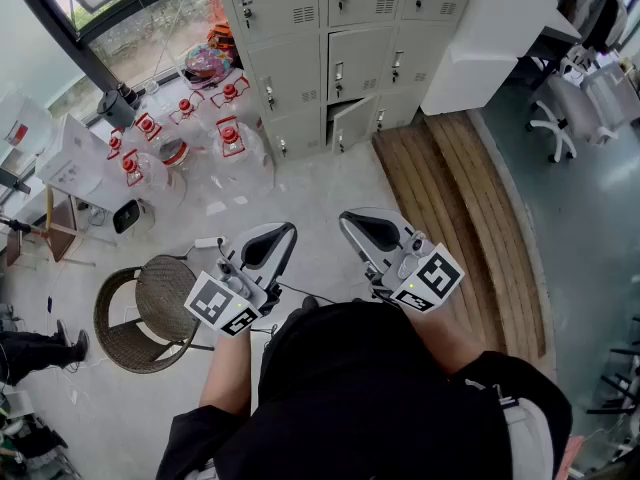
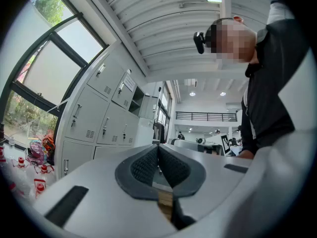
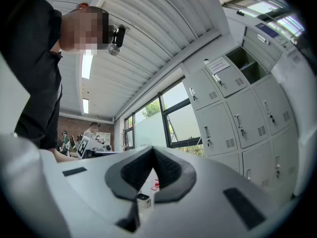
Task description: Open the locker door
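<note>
The left claw (image 2: 158, 148) is holding its jaws pressed together, gripping nothing. Grey lockers (image 2: 96, 115) are standing to its left.

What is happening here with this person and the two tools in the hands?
A person stands back from the grey lockers, holding a two-jaw gripper in each hand. The left gripper and the right gripper are both shut, with nothing between their jaws, and touch no door. One low locker door stands slightly ajar.

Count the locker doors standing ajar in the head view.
1: a bottom-row door, second visible column from left, swung slightly outward. Upper rows are cut off; more may be hidden.
</note>
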`<state>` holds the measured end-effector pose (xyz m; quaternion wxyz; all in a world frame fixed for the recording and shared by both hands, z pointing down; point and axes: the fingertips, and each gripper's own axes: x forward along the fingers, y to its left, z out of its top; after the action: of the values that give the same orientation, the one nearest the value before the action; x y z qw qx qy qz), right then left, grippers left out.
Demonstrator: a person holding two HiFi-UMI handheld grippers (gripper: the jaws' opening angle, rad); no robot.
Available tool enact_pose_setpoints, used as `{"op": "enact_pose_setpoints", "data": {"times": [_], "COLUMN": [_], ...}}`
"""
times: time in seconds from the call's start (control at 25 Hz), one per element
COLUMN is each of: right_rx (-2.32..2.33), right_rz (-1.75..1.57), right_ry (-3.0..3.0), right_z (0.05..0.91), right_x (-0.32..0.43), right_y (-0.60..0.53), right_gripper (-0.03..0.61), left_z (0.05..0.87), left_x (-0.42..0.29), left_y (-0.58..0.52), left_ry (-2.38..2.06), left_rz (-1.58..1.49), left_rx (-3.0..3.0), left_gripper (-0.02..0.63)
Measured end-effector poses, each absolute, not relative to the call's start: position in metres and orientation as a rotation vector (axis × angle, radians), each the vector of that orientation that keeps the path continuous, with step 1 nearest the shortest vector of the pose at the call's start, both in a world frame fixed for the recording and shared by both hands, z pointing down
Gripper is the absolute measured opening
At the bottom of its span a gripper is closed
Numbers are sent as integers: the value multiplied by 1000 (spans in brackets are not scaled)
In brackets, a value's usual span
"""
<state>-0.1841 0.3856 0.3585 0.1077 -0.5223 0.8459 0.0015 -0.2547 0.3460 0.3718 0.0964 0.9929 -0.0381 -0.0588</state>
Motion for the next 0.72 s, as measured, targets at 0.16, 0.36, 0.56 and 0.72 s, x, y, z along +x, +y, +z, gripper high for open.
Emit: {"op": "enact_pose_setpoints", "data": {"times": [0.16,0.36,0.56,0.72], "right_rx": [-1533,-1544,-1546,-1552], "right_rz": [19,-54,-82,-73], "right_ry": [2482,2442,2431,2442], "right_z": [354,365,368,370], "right_x": [-197,-208,-218,-232], "right_y": [371,348,327,309], "right_gripper": [11,11,12,12], "left_z": [372,380,382,391], "left_x": [-265,-284,-298,-307], "left_y": [333,312,289,273], "left_ry": [-99,-91,-71,-41], "left_rz": [-161,-206,-260,-277], "left_rx": [2964,2914,2878,2853], "left_gripper": [15,15,15,15]}}
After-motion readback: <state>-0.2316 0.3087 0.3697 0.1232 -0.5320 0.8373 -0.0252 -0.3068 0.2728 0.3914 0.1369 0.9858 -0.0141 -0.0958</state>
